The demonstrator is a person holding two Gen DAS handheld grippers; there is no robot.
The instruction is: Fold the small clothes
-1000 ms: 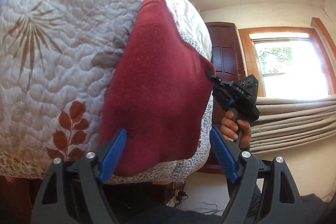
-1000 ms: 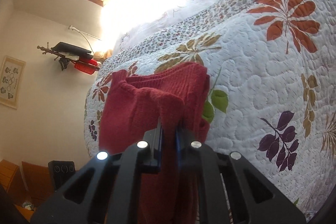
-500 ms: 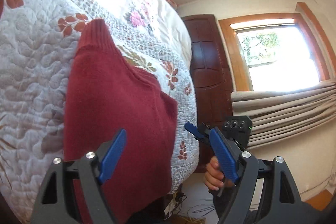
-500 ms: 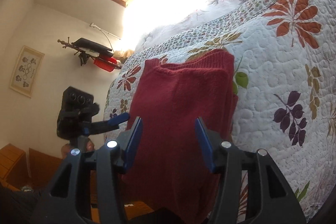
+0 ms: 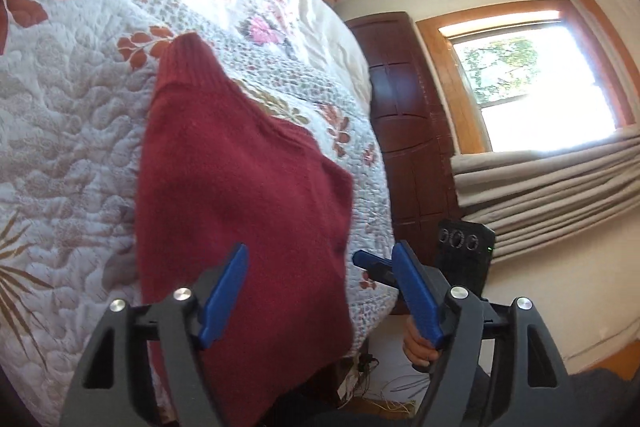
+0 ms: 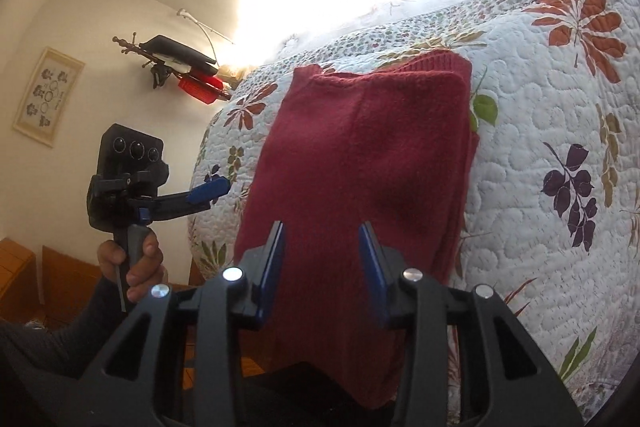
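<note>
A dark red knitted garment [image 5: 240, 195] [image 6: 368, 163] lies folded lengthwise on the quilted floral bedspread [image 5: 72, 131] [image 6: 552, 131], its near end hanging over the bed's edge. My left gripper [image 5: 320, 267] is open just above the garment's near end, nothing between its blue fingers. My right gripper [image 6: 322, 245] is open too, hovering over the garment's near part and holding nothing. In the right wrist view the left gripper [image 6: 210, 189] shows off the bed's left side, held by a hand [image 6: 134, 263]. The right gripper's blue fingertip [image 5: 366, 261] peeks out in the left wrist view.
A dark wooden door [image 5: 412, 115] and a curtained window [image 5: 532, 75] stand beyond the bed's corner. A wall rack [image 6: 176, 63] with dark and red things and a framed picture [image 6: 48, 95] hang on the far wall. Cables [image 5: 384, 387] lie on the floor below.
My right gripper has let go of the garment fold and opened, then drawn back. The garment now lies flat. My left gripper has tilted up and pulled back slightly, still open.
</note>
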